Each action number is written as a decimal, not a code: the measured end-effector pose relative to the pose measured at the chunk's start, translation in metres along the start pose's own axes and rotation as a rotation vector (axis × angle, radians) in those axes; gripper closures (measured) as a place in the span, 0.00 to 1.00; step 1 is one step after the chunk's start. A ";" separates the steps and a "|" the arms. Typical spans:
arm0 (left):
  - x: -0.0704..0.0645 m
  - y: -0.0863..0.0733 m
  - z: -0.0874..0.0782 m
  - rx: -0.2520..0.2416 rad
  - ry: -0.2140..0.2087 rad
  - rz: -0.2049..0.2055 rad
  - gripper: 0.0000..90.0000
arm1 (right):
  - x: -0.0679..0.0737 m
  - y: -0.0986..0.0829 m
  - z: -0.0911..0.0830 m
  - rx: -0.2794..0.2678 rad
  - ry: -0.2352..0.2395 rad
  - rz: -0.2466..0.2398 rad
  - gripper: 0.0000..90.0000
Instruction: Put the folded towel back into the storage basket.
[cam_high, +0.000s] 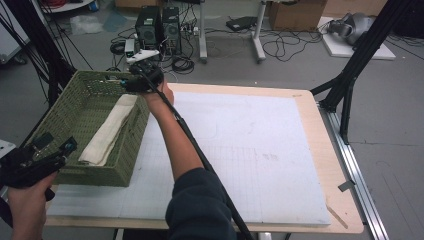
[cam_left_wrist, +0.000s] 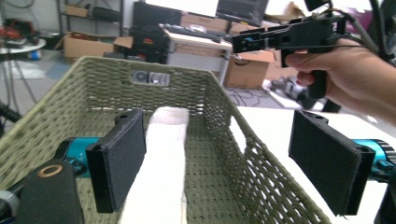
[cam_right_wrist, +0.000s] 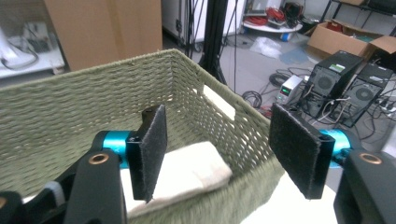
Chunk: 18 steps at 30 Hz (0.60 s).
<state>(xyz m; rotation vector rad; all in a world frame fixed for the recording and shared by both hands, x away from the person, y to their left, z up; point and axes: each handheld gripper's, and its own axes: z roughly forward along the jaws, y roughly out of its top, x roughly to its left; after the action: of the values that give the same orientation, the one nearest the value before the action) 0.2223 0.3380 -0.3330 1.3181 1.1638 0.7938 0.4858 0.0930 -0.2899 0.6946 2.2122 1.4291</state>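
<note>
Basket first: an olive-green woven rectangular basket (cam_high: 107, 177) sits at the left edge of the white-covered wooden table (cam_high: 260, 150), and inside it lies a cream-coloured folded cloth roll (cam_high: 109, 131), its long axis running along the basket's length.

The left gripper (cam_high: 50, 150) hangs at the basket's near end with its jaws spread wide and nothing between them. In the left gripper view they straddle the basket's side wall: one pad is inside, just beside the cloth roll (cam_left_wrist: 161, 172), the other outside over the table. The roll stretches straight away ahead of this claw.

The right gripper (cam_high: 131, 84) hovers at the far end, jaws likewise apart and empty, one pad inside the basket and one beyond its rim. The roll's end (cam_right_wrist: 187, 175) lies just below and ahead of the inner pad.

Each claw probably stands poised to take one end of the basket or the roll; which of these cannot be told.
</note>
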 end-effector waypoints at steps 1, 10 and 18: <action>-0.001 0.000 0.001 0.003 -0.014 0.001 0.22 | -0.003 -0.004 -0.010 -0.010 0.000 0.011 0.40; -0.019 -0.003 0.016 0.003 -0.107 0.079 0.23 | -0.026 -0.036 -0.065 -0.026 0.013 0.058 0.33; -0.033 -0.006 0.031 0.050 -0.176 0.049 0.23 | -0.040 -0.057 -0.104 -0.014 0.024 0.063 0.23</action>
<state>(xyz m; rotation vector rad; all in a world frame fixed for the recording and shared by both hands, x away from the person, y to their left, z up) 0.2411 0.2972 -0.3364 1.4332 1.0207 0.6725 0.4458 -0.0253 -0.2987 0.7517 2.2151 1.4890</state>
